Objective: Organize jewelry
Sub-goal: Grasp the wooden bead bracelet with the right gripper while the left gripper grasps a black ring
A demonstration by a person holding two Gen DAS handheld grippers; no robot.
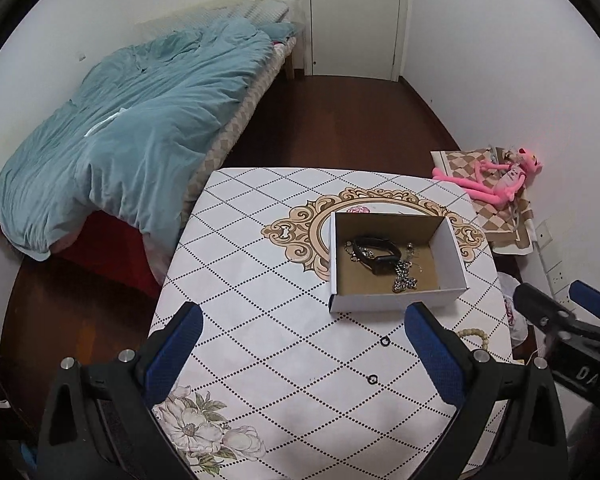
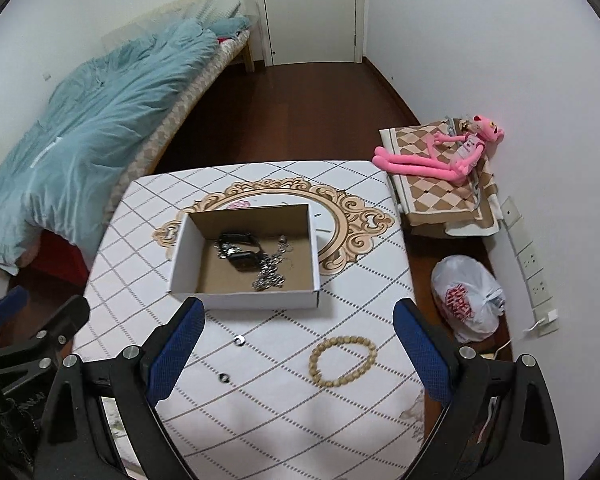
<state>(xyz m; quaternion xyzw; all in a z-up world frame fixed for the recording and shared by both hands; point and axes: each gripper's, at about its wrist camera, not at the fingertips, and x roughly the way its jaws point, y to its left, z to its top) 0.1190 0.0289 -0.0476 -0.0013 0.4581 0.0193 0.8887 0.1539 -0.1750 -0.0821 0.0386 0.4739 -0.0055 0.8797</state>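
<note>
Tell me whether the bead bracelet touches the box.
Apart. The right wrist view shows bare tablecloth between the bead bracelet and the box.

Both cams sit on the grippers, looking forward and down over the near edge of the table [image 1: 260, 340] toward the door [image 1: 356, 20] at the far end. Left wrist view sits a bit further left, so the box [image 1: 396, 300] lands right of center. Right wrist view is shifted right, with the box [image 2: 244, 300] left of center. They share the table, the box, the bed [image 2: 80, 140] and the pink plush [image 2: 440, 160]. Each view catches the other gripper at its edge.
</note>
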